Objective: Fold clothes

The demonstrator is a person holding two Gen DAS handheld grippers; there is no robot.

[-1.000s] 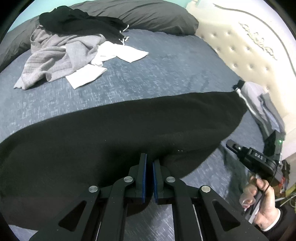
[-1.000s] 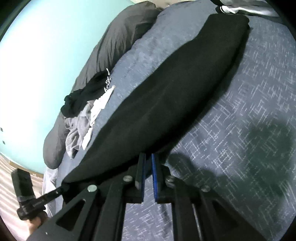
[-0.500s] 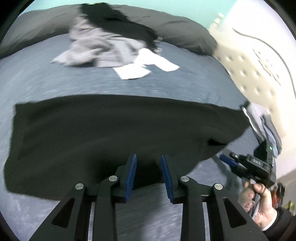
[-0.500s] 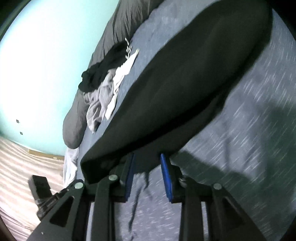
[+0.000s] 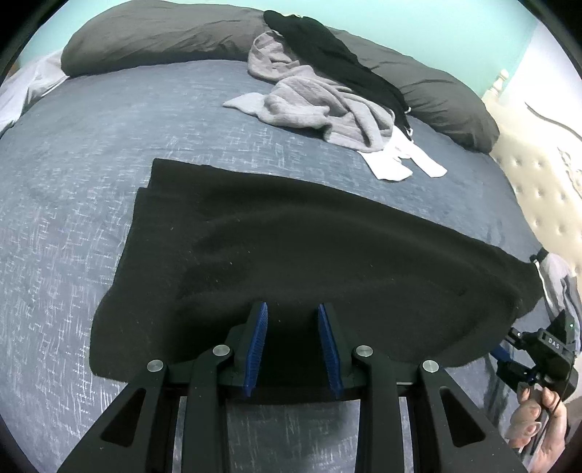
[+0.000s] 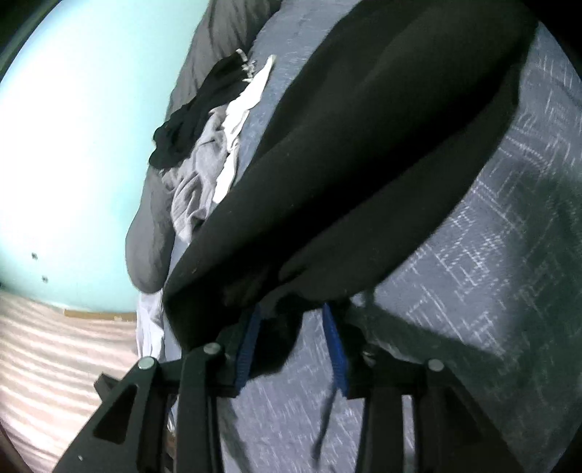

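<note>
A black garment (image 5: pixel 309 254) lies folded in a long band across the blue-grey bedspread (image 5: pixel 91 163). My left gripper (image 5: pixel 293 316) hovers over its near edge, open, the blue pads clear of the cloth beneath them. In the right wrist view the same black garment (image 6: pixel 363 163) stretches away. My right gripper (image 6: pixel 293 320) is at its near end with the jaws opening. A loose fold of the black cloth hangs between the pads, which do not press on it. A person's hand (image 5: pixel 534 429) holds that gripper at the lower right of the left wrist view.
A heap of clothes lies at the far side: a grey garment (image 5: pixel 320 105), a black one (image 5: pixel 334 58), a white one (image 5: pixel 393 163). Dark grey pillows (image 5: pixel 163 32) line the back, with a cream tufted headboard (image 5: pixel 538 174) at right and a grey striped garment (image 5: pixel 560 276) beside it.
Both grippers were shut on the black garment's near edge and have opened. The garment has settled onto the bed. The left gripper has swung along it, bringing its left end into view.
</note>
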